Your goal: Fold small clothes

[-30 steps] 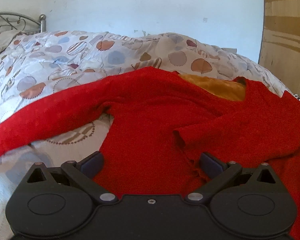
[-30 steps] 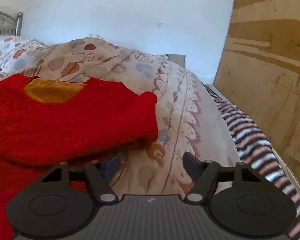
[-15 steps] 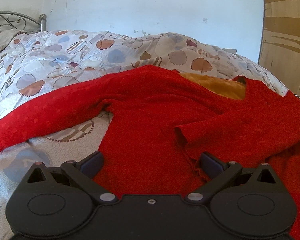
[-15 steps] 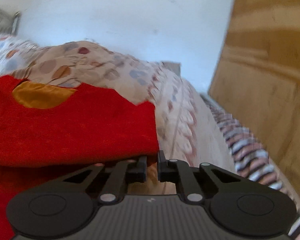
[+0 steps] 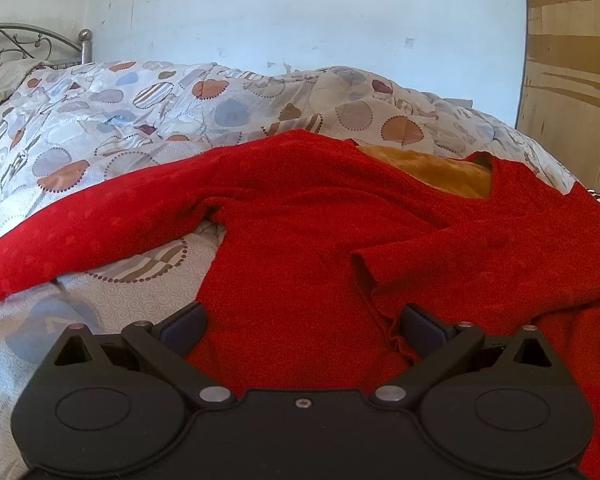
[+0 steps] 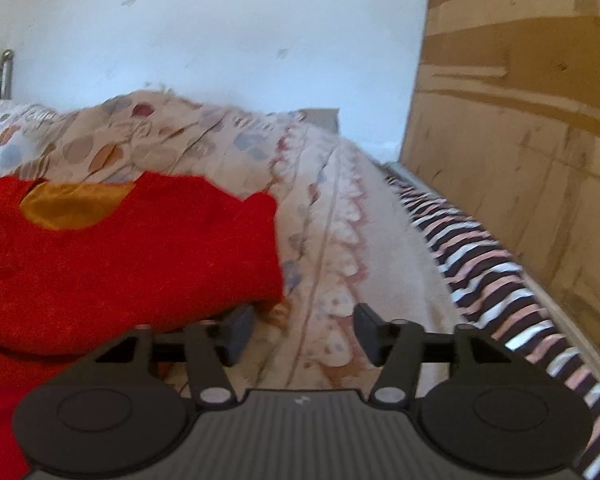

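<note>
A red long-sleeved garment with an orange lining at the neck lies spread on the quilt. One sleeve stretches out to the left; the other is folded across the body, its cuff near the middle. My left gripper is open and low over the garment's body, its jaws wide apart over the cloth. In the right wrist view the garment's folded right edge lies just left of my right gripper. Its jaws are opening, with only quilt between them.
A patterned quilt bunches up behind the garment. A striped sheet runs along the bed's right side beside a wooden panel. A metal bedhead stands at the far left, against a white wall.
The right gripper closed at the garment's right edge half a second ago and has now opened again, shifting slightly right of the cloth. The left gripper and the garment stayed put.
</note>
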{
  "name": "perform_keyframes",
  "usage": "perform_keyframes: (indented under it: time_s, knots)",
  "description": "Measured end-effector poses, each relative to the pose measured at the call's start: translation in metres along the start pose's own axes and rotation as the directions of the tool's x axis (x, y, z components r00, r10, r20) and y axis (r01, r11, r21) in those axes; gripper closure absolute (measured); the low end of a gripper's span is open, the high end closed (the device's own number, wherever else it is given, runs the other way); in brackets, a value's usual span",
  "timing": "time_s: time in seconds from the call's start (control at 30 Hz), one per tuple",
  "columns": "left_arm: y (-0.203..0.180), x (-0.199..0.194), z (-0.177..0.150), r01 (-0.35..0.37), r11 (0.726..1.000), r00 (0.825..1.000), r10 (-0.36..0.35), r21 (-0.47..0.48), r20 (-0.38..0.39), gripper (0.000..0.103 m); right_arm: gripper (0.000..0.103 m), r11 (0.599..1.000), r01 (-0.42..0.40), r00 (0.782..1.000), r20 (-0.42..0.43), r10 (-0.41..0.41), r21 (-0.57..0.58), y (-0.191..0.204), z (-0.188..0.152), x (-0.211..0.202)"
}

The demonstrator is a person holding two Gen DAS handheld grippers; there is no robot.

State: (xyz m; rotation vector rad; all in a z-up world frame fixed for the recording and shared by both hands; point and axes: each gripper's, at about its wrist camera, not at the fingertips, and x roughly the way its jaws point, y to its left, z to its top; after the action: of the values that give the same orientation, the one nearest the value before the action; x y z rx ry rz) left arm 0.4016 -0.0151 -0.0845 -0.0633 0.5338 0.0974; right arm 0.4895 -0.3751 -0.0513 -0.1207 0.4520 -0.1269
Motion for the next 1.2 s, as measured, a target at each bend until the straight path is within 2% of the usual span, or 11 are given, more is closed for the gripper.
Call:
perform_keyframes:
  time_s: [0.07,0.13,0.17,0.3,0.37,0.47,0.57,0.67,0.83,1.0,1.2]
  knots:
    - [0.000,0.000,0.000,0.000,1.000,1.000,0.000,0.000,0.000,0.000,0.023,0.999,0.049,0.998,0.040,-0.049,0.002,0.001,0.005,-0.001]
    - [0.001,0.000,0.000,0.000,1.000,1.000,0.000,0.000,-0.001,0.000,0.013,0.996,0.085,0.994,0.071,-0.085,0.011,0.000,0.010,0.002]
    - [0.000,0.000,0.000,0.001,1.000,1.000,-0.001,-0.001,0.000,0.000,0.012,0.995,0.100,0.991,0.087,-0.102,0.020,0.001,0.014,0.005]
    - [0.000,0.000,0.000,0.001,1.000,1.000,-0.001,0.000,0.000,0.000,0.005,1.000,0.008,0.993,0.120,-0.008,-0.002,0.013,0.027,0.030]
    - [0.001,0.000,0.000,0.002,1.000,1.000,-0.002,-0.001,0.000,0.000,0.004,0.998,-0.006,0.993,0.119,0.014,-0.069,0.025,0.031,0.046]
    - [0.001,0.000,-0.001,0.002,1.000,1.000,-0.002,-0.002,0.000,0.000,0.004,0.993,0.030,0.994,0.110,-0.017,-0.118,0.034,0.031,0.068]
    - [0.002,0.000,-0.001,0.004,1.000,1.000,-0.004,-0.004,0.000,0.000,0.002,0.989,0.136,0.990,0.055,-0.132,-0.062,0.027,0.027,0.089]
    - [0.002,0.000,-0.001,0.004,1.000,1.000,-0.004,-0.004,0.001,0.000,0.001,0.988,0.148,0.988,0.026,-0.149,0.035,0.012,0.018,0.098]
    - [0.002,0.000,-0.001,0.004,1.000,1.000,-0.004,-0.005,0.001,0.000,0.001,0.988,0.083,0.997,-0.015,-0.082,0.134,-0.005,0.011,0.106]
    - [0.002,0.000,-0.001,0.005,1.000,1.000,-0.005,-0.005,0.002,0.000,0.001,0.963,-0.007,0.999,-0.047,0.020,0.269,-0.028,0.003,0.115]
    - [0.002,0.000,-0.002,0.004,1.000,1.000,-0.004,-0.005,0.001,0.000,0.000,0.964,-0.013,0.999,-0.033,0.023,0.266,-0.027,0.004,0.112]
